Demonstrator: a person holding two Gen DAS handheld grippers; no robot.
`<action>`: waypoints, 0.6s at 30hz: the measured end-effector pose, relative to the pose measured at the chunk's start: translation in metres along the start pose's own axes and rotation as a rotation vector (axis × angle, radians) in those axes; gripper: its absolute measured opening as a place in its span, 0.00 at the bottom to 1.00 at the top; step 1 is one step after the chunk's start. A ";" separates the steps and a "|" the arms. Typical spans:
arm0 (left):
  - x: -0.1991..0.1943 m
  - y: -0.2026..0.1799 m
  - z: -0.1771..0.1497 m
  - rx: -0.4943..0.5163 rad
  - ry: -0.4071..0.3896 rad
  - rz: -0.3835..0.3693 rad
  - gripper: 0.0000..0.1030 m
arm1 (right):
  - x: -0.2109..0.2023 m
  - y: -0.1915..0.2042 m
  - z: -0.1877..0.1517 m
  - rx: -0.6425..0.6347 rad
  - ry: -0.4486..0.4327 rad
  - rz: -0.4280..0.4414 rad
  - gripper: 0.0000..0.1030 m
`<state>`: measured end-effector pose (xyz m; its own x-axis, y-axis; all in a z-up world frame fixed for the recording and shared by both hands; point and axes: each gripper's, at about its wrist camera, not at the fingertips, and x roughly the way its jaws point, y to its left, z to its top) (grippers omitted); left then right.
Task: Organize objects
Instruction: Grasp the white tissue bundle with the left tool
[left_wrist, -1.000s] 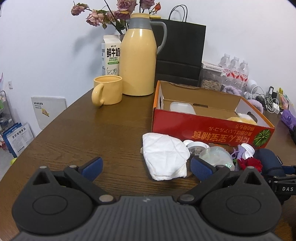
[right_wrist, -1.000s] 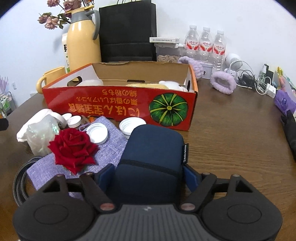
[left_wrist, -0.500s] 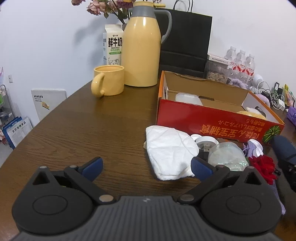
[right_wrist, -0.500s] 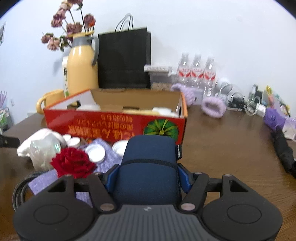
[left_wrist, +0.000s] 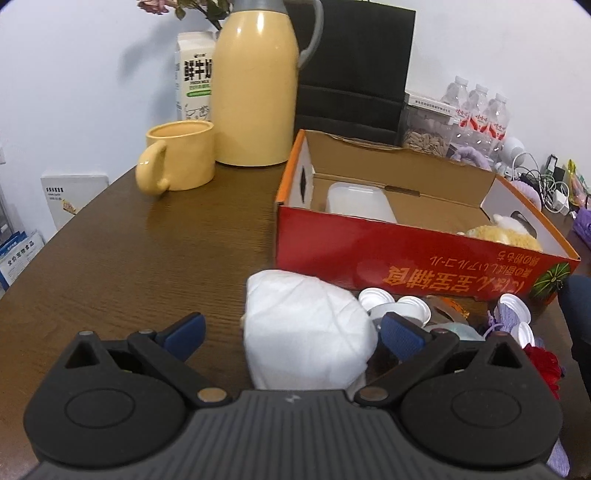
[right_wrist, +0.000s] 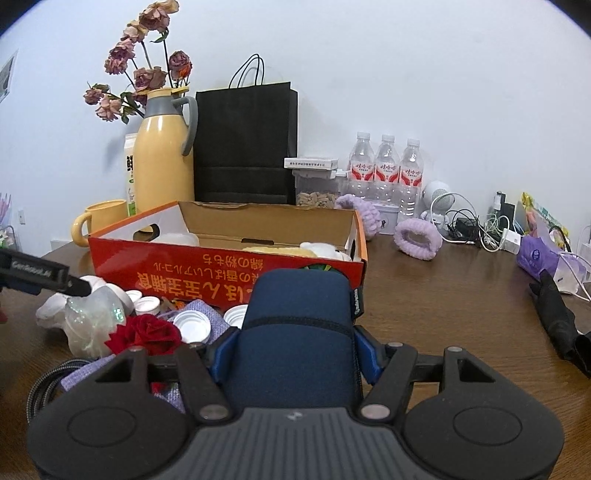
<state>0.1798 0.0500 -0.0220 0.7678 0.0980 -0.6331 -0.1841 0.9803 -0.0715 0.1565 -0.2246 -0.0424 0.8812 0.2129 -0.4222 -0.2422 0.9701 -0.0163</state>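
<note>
My right gripper (right_wrist: 295, 354) is shut on a navy blue pouch (right_wrist: 299, 332) and holds it raised in front of the red cardboard box (right_wrist: 236, 273). My left gripper (left_wrist: 291, 330) is open, its fingers on either side of a white folded cloth (left_wrist: 306, 328) that lies on the table in front of the box (left_wrist: 406, 266). The box holds a clear plastic container (left_wrist: 358, 203) and a yellow-white plush (left_wrist: 506, 232). Several white caps (right_wrist: 195, 325), a red rose (right_wrist: 147, 332), a purple cloth (right_wrist: 207, 314) and a crumpled plastic bag (right_wrist: 92, 317) lie before the box.
A yellow mug (left_wrist: 181, 160), yellow thermos (left_wrist: 255, 85), milk carton (left_wrist: 195, 81) and black paper bag (right_wrist: 245, 144) stand behind the box. Water bottles (right_wrist: 388, 173), purple scrunchies (right_wrist: 417, 240), cables (right_wrist: 476, 225) and a black item (right_wrist: 561, 321) are on the right.
My right gripper has lifted the blue pouch up off the table. My left gripper has moved forward until the white cloth lies between its fingers.
</note>
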 end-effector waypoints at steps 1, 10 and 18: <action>0.003 -0.002 -0.001 0.005 0.009 -0.003 1.00 | 0.000 0.000 0.000 0.001 0.001 0.001 0.62; 0.012 0.000 -0.010 -0.010 0.009 -0.035 0.96 | 0.002 -0.001 -0.001 0.003 0.014 0.004 0.62; 0.008 0.003 -0.013 -0.025 -0.005 -0.058 0.70 | 0.001 -0.001 -0.002 0.008 0.010 0.002 0.62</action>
<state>0.1777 0.0518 -0.0376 0.7807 0.0425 -0.6235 -0.1545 0.9798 -0.1266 0.1572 -0.2259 -0.0443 0.8765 0.2132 -0.4317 -0.2401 0.9707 -0.0082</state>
